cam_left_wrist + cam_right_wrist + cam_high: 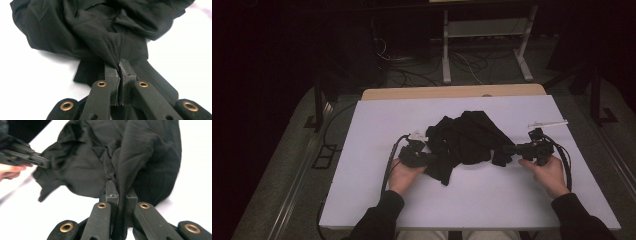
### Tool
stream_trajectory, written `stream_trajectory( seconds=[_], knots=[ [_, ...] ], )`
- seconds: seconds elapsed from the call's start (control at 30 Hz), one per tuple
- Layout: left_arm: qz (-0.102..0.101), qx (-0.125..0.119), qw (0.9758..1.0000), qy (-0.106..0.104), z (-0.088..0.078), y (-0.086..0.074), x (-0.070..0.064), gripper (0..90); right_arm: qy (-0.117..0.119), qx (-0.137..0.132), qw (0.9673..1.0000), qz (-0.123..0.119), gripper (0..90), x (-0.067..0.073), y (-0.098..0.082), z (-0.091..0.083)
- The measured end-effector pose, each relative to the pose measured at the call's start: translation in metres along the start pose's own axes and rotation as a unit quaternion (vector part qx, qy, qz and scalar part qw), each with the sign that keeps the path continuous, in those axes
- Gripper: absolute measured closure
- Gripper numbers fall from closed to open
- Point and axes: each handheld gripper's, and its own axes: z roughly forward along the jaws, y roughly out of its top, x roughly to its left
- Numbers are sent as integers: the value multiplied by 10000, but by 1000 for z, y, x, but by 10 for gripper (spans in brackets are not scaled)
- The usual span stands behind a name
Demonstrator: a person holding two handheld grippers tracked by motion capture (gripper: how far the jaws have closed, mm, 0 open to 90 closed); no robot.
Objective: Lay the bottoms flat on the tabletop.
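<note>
Two low hands pinch the black cloth (464, 137) between them.

The crumpled black fabric garment (464, 137) was positioned on the white rectangular table top (377, 125), near its centre. The left gripper (428, 159) was located at the garment's left edge, the right gripper (507, 150) at its right edge. A thin white rod-shaped object (551, 122) was placed behind the right gripper.

Dim room w/ white table (362, 200), grey floor (277, 165), cables (412, 75), metal frame (484, 30) behind.
</note>
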Motion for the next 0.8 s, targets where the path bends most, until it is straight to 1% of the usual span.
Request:
stream_trajectory(
  seconds=[0.07, 0.17, 0.23, 0.3, 0.33, 0.43, 0.5, 0.57, 0.73, 0.8],
  knots=[
    [57, 20, 10000, -61, -10, -2, 0, 864, 175, -50, 9998, 31, 862, 4, -1, -5],
    [196, 69, 9996, -187, -24, -4, 1, 864, 429, -108, 9990, 23, 864, 13, 0, -11],
    [274, 96, 9990, -350, -34, -5, 2, 864, 657, -116, 9978, 37, 864, 20, -1, -14],
    [339, 112, 9978, -554, -43, -6, 0, 864, 799, -30, 9968, -22, 864, 27, -3, -16],
    [386, 137, 9970, -659, -47, -7, 0, 864, 868, 66, 9962, -62, 865, 30, -4, -16],
    [512, 234, 9947, -856, -56, -12, -6, 864, 1022, 316, 9942, -138, 864, 40, -11, -14],
    [592, 296, 9930, -975, -59, -16, -10, 864, 1109, 458, 9927, -133, 865, 45, -18, -13],
    [647, 408, 9907, -1128, -63, -22, -15, 864, 1142, 553, 9918, -156, 864, 48, -23, -13],
    [714, 538, 9854, -1451, -67, -32, -22, 863, 1325, 701, 9886, -131, 864, 58, -37, -15],
    [720, 586, 9835, -1554, -68, -37, -24, 863, 1368, 791, 9873, -165, 864, 61, -43, -15]
  ],
)
